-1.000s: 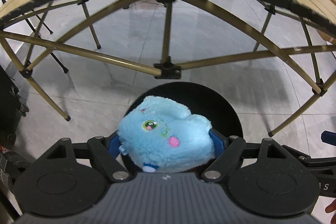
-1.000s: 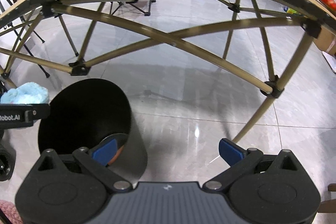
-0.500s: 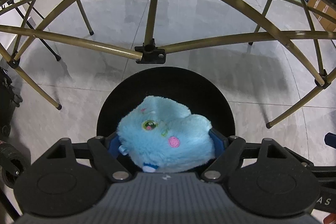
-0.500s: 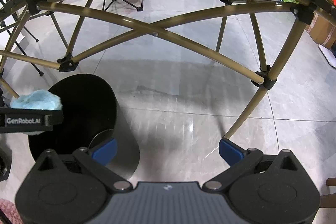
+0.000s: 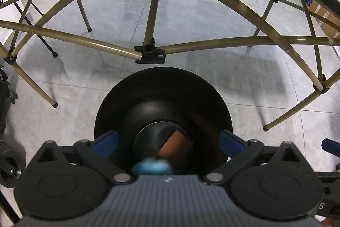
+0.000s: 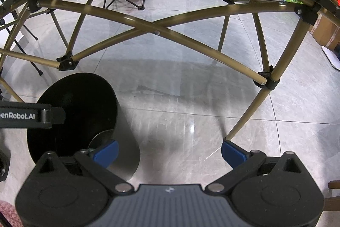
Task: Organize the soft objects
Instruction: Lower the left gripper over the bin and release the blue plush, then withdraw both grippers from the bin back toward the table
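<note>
left gripper [image 5: 167, 140] jaws spread wide, just been opening, nothing between the blue pads [image 5: 106, 140] now. it hangs pointing steeply down over the mouth of the black bin [image 5: 110, 107], pads sitting inside the rim line on either side, not touching anything visible.

blue plush toy [image 5: 152, 166] is down inside the bin, blurred, at the near edge of the bin floor right above the gripper body in the left wrist view. it is below and between the pads, clear of both. beside it on the bin floor lies an orange-brown flat thing [image 5: 176, 147], touching or just overlapping the plush, cannot tell which.

right gripper [image 6: 169, 152] jaws also spread wide, empty, only grey tiled floor [image 6: 191, 99] between the pads. it hovers just right of the same bin [image 6: 70, 99]; its left pad sits over the bin's right wall. the left gripper's arm with white lettering [image 6: 25, 116] reaches in over the bin mouth from the left edge of the right wrist view. plush not visible from this side.

bin stands on the floor under a folding table frame with olive-gold tubes [image 5: 148, 14], a black joint [image 5: 149, 54] right behind the bin rim.
</note>
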The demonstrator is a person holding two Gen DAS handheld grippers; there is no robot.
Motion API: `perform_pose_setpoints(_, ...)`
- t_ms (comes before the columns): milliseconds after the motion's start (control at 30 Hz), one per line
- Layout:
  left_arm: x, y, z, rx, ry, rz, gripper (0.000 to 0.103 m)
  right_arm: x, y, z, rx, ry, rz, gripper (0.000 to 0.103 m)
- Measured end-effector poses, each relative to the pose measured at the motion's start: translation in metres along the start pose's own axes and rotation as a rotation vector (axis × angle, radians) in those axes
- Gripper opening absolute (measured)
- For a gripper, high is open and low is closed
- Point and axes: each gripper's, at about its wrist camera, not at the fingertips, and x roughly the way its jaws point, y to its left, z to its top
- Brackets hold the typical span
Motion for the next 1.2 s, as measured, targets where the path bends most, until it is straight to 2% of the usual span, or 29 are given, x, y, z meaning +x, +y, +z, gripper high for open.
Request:
perform_pose_setpoints(767,-0.015,0.016,-0.001,-0.006,-0.028,0.000,0.103,-0.004,0.007,0.000,-0.016,-0.006,0.006,0.103)
perform_pose_setpoints(1200,-0.042,0.035,-0.009,-0.007,-0.086,0.000,0.103,-0.015,0.012,-0.004,-0.031,-0.031,0.008,0.103)
